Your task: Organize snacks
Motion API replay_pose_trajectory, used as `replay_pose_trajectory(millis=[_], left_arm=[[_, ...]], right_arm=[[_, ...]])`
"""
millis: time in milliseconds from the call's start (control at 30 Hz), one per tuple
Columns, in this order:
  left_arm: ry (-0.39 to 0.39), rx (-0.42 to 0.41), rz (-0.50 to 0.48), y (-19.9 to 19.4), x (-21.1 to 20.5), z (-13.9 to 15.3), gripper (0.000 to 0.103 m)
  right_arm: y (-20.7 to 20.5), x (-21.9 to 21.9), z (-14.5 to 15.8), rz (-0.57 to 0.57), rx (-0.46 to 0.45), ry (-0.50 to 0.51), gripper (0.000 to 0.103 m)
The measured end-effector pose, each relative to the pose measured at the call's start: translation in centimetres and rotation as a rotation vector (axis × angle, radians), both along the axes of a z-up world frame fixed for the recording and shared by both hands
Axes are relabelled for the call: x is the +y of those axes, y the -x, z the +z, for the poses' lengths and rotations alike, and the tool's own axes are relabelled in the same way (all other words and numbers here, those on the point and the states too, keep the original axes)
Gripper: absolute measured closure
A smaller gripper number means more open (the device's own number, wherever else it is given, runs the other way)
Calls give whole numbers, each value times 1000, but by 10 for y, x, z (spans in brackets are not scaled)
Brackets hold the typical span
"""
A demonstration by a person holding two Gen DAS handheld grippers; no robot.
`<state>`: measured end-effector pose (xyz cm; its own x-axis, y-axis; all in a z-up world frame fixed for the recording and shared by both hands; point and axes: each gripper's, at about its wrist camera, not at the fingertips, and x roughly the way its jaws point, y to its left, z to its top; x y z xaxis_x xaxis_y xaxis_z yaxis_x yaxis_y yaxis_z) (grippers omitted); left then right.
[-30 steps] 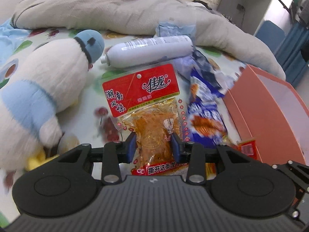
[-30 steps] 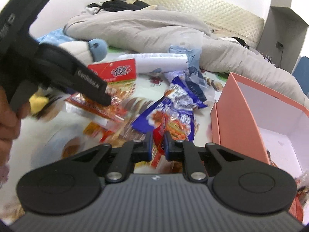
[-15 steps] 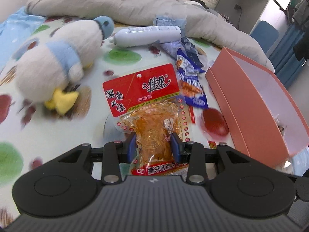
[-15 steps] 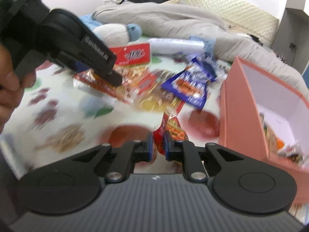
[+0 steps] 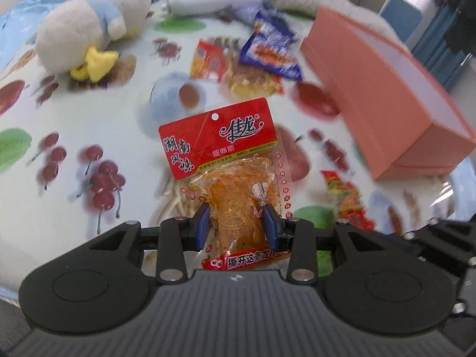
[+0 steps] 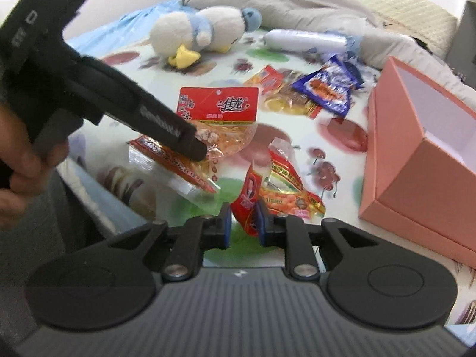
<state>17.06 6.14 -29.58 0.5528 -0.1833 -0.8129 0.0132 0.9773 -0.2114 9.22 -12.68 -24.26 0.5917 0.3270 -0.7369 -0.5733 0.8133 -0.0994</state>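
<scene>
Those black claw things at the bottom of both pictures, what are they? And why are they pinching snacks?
They are grabbers, one in each of a person's hands, each with its own camera. The left gripper pinches a red noodle-snack packet. The right gripper has a small red peanut packet between its jaws, which are opening. More snacks, like a blue packet, a plush duck and a white bottle, lie on a fruit-print sheet. The pink box is probably where snacks go.
</scene>
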Motion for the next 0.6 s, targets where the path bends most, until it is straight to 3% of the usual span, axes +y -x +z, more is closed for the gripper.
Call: replay_pose_trajectory(millis=[100,200,300,433,600], left_arm=[[11,4,0,-3,3,-3,60],[16,7,-1,-7,5,-5,60],[13,3,-4,-7,5,-6,60],[19,2,0,-5,4,-6,60],[12,-2,-1,-4,3,-5,60]], right_arm=[[2,-1,3,9,-4,-21,44],[-2,-4,5,-14,9,-49,39],[-9,-10,2,-101,5,-56,17],[-22,-23,-9,-248,75,-79,15],[-29,-31,-24,-321,142,-125,15]])
